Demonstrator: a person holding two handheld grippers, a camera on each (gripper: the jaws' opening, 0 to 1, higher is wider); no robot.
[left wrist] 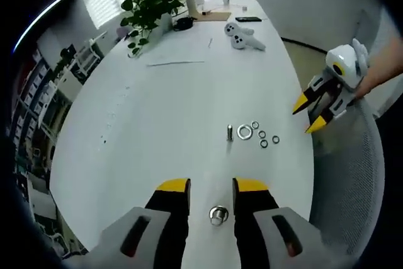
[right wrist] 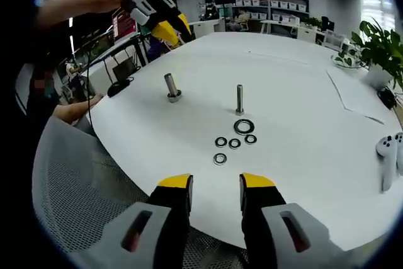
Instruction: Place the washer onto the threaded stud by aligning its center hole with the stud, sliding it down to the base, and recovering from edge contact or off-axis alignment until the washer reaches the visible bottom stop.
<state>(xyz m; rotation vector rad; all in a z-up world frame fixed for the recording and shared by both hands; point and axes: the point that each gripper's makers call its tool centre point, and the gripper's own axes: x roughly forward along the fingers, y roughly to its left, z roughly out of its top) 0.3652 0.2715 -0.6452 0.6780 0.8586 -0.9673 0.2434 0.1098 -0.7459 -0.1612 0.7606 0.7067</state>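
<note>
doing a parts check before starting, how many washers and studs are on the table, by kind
large washers: 1
small washers: 4, loose beside the large one, e.g.
upright studs: 2, one by the washers and one nearer the left hand-held gripper
total: 7

Stud threads too small to resolve on either upright stud (right wrist: 239, 99) or the nearer one (right wrist: 171, 87). Small washers (right wrist: 234, 143) read as tiny rings, thickness unreadable; same from the left gripper view (left wrist: 264, 138). Near stud's base (left wrist: 218, 216) sits between the left gripper's jaws, shaft foreshortened. White controller (right wrist: 389, 153) cut off by picture edge. Shelving contents (right wrist: 252, 1) blurred. Chair mesh (right wrist: 75, 187) partly out of frame.
</note>
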